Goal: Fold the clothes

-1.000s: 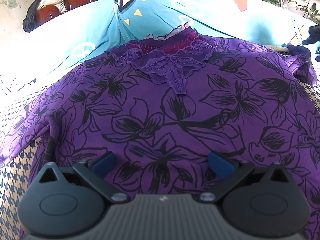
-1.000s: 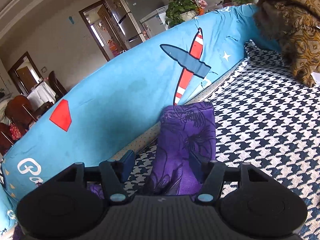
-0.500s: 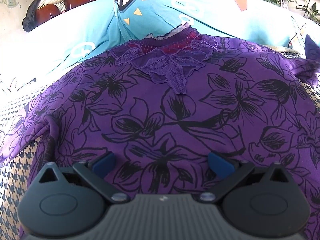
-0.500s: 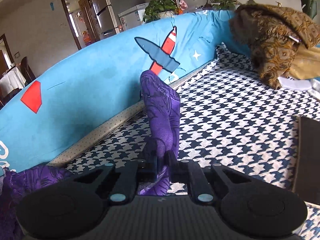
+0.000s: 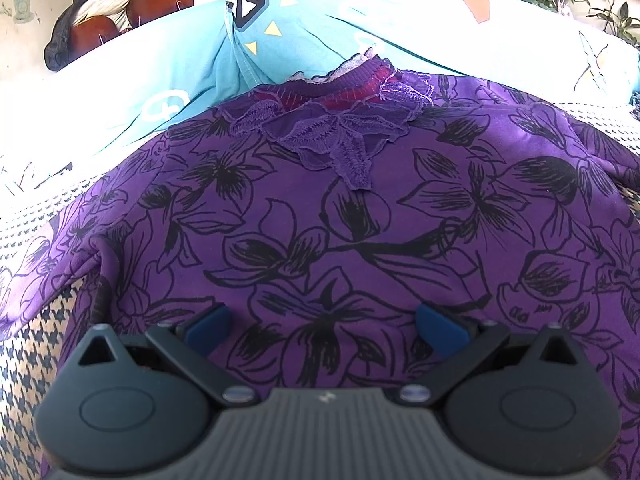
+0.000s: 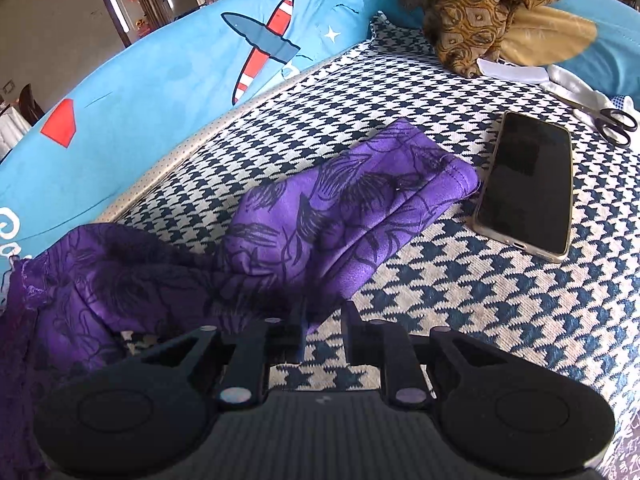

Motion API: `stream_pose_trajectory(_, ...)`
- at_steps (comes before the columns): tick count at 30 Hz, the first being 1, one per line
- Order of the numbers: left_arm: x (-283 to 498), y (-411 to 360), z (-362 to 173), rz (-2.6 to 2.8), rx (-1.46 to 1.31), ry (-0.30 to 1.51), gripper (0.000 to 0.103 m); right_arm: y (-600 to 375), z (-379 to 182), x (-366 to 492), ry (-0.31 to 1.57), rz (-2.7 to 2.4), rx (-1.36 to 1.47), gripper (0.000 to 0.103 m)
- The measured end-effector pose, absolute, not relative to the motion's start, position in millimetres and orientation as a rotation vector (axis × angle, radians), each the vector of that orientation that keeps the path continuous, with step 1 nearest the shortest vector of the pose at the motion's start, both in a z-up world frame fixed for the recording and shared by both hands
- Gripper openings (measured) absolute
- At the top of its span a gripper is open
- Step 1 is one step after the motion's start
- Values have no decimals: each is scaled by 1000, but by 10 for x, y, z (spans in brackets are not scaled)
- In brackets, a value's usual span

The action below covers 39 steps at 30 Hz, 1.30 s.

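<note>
A purple top with black flower print (image 5: 340, 232) lies spread flat on the houndstooth sofa cover (image 5: 24, 360), lace collar (image 5: 344, 136) at the far end. My left gripper (image 5: 324, 328) hovers over its near hem, blue pads wide apart and open, nothing between them. In the right wrist view the top's sleeve (image 6: 360, 208) lies stretched across the seat, cuff toward a phone. My right gripper (image 6: 326, 328) sits just behind the sleeve. Its jaws are opening with a narrow gap, and only sofa cover shows between them.
A dark phone (image 6: 528, 184) lies right by the cuff. Scissors (image 6: 612, 120) and a brown patterned cloth (image 6: 472, 12) sit at the far right. A blue printed backrest (image 6: 160, 72) runs behind the seat, and a teal cushion (image 5: 312, 40) rises beyond the collar.
My right gripper shut on the sleeve, lifted it and carried it out sideways; the sleeve now lies flat on the seat and the jaws have parted. The left gripper has not moved.
</note>
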<state>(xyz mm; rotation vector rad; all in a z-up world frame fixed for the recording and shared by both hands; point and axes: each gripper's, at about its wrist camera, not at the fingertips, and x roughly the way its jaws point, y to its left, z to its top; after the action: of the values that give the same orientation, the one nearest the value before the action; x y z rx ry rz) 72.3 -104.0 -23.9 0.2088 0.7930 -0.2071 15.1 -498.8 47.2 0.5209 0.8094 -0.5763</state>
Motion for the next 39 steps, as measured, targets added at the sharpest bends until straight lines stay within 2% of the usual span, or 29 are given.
stream_pose_trajectory(7, 725, -1036, -238, -205, 205, 796, 103, -4910, 727, 128, 716, -446, 476, 18)
stream_pose_trajectory(8, 724, -1037, -240, -204, 205, 796, 103, -4919, 775, 173, 692, -423, 456, 19)
stream_pose_trajectory(11, 727, -1039, -242, -203, 205, 795, 103, -4991, 845, 303, 636, -398, 449, 32)
stream_pose_trajectory(17, 733, -1030, -247, -203, 200, 796, 103, -5094, 696, 623, 684, -373, 422, 43)
stream_pose_trajectory(23, 738, -1033, -253, -201, 198, 794, 103, -5090, 488, 835, 748, -388, 351, 44)
stream_pose_trajectory(25, 735, -1033, -254, -200, 197, 793, 103, -5088, 421, 892, 765, -402, 322, 39)
stream_pose_trajectory(26, 735, -1033, -255, -201, 196, 794, 103, -5087, 387, 920, 774, -409, 308, 21)
stream_pose_trajectory(27, 737, -1031, -255, -201, 194, 795, 103, -5109, 350, 942, 791, -414, 310, 11)
stream_pose_trajectory(30, 745, -1029, -253, -200, 187, 799, 103, -5162, 382, 914, 746, -427, 332, 8)
stream_pose_trajectory(36, 753, -1038, -257, -196, 179, 800, 103, -5175, 764, 693, 447, -551, 308, 8)
stream_pose_trajectory(39, 754, -1036, -258, -197, 178, 800, 103, -5227, 673, 771, 491, -568, 326, 8)
